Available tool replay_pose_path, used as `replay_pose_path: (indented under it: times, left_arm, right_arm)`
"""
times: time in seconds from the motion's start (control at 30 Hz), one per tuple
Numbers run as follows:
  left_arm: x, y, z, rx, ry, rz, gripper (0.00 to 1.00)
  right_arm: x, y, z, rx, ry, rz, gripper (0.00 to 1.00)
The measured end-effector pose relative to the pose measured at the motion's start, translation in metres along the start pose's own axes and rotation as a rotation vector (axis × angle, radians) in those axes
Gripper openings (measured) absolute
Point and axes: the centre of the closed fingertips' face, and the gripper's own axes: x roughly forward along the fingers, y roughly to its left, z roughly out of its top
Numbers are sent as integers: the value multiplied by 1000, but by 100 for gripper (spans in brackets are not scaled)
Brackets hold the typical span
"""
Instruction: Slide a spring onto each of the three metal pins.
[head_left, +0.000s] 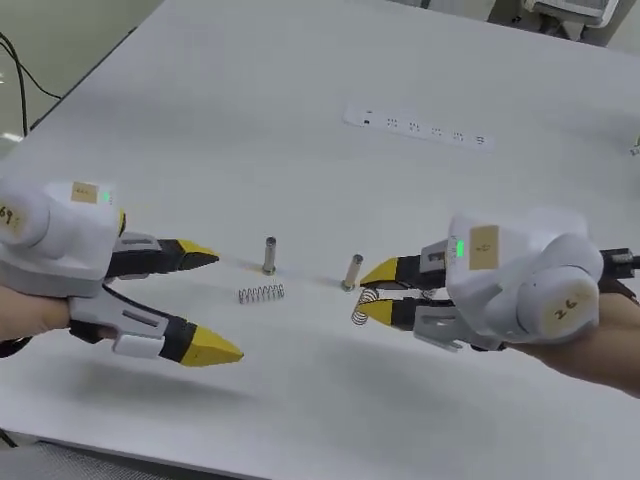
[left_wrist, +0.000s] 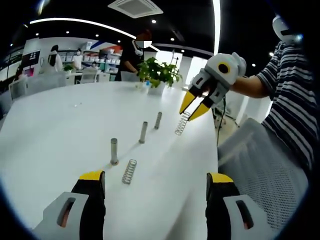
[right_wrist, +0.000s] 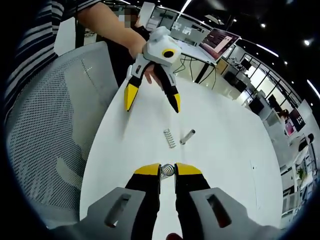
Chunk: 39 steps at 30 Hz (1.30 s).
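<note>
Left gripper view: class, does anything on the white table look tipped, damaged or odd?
Nothing stands out. The three metal pins stand upright in a row; one coiled metal spring lies loose beside the nearest, and the right gripper holds another spring.

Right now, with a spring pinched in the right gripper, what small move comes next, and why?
Probably raise the right gripper and swing its spring over the top of the nearest pin. The fingers are shut on that spring, the pin stands upright and bare just beside it, and the open left gripper is well off to the side.
</note>
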Motion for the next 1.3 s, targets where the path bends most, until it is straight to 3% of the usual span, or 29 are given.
replay_pose_path:
  times: [0.13, 0.37, 0.67, 1.3]
  left_arm:
    - [-4, 2, -2, -10, -5, 15, 88]
    - [-5, 5, 0, -19, -20, 32, 92]
    - [-7, 6, 3, -25, -44, 47, 98]
    - [-15, 12, 1, -47, -70, 77, 98]
  right_arm:
    - [0, -2, -2, 11, 1, -2, 8]
    - [1, -13, -9, 9, 22, -18, 8]
    - [0, -44, -14, 49, 28, -85, 8]
    - [12, -78, -15, 148, 19, -143, 8]
